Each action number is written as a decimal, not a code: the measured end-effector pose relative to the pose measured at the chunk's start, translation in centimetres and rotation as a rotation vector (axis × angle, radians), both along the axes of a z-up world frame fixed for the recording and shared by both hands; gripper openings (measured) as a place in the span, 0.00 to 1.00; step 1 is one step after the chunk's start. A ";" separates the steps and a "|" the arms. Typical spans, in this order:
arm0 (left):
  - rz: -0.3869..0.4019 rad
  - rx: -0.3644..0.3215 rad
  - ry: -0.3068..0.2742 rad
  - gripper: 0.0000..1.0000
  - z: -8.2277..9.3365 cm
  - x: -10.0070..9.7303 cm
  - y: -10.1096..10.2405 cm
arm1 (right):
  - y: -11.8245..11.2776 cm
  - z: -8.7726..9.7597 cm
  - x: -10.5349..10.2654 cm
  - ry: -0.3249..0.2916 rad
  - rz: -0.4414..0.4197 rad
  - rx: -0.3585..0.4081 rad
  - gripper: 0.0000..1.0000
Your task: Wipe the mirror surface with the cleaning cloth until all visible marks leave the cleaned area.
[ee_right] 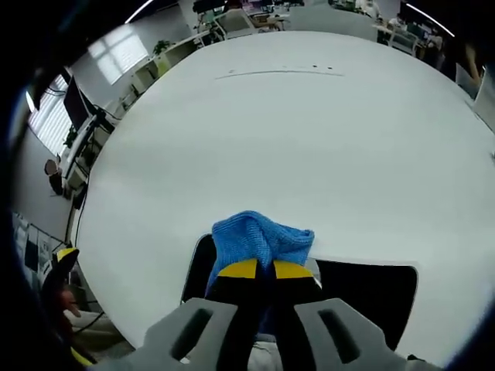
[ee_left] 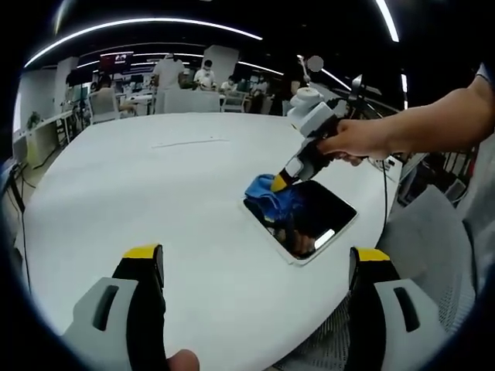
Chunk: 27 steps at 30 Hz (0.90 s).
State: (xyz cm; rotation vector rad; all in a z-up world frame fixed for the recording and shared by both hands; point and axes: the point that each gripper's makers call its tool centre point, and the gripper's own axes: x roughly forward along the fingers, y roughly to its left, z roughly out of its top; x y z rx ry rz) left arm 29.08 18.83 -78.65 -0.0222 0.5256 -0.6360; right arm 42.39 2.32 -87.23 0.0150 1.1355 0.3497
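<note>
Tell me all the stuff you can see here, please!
Table: one, white, round, under everything.
Mirror: one, dark and shiny, white frame, flat near the table's edge.
Cleaning cloth: one, blue, bunched on the mirror's end.
Chair: one, grey, beside the table.
People: several, far off at desks behind the table.
Right gripper: yellow tips, shut on the cleaning cloth.
Left gripper: yellow tips, open, above the table.
Hand: one, holding the right gripper.

bright, even light from ceiling strip lights (ee_left: 139, 23) | white table (ee_left: 155, 201) pretty glary | mirror (ee_left: 309, 220) reflects a light | heavy fisheye bend at edges | far background soft
</note>
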 end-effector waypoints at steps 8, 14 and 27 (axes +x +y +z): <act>-0.001 0.003 -0.020 0.99 0.3 0.0 -0.1 | 0.3 0.1 -0.3 0.003 -0.008 -0.002 0.00; 0.000 -0.003 -0.023 0.99 0.4 0.2 -0.1 | 0.2 0.3 -0.5 0.007 -0.021 0.037 0.00; 0.001 0.009 -0.056 0.99 1.4 0.4 -0.2 | 0.4 0.5 -2.5 -0.015 -0.027 0.038 0.00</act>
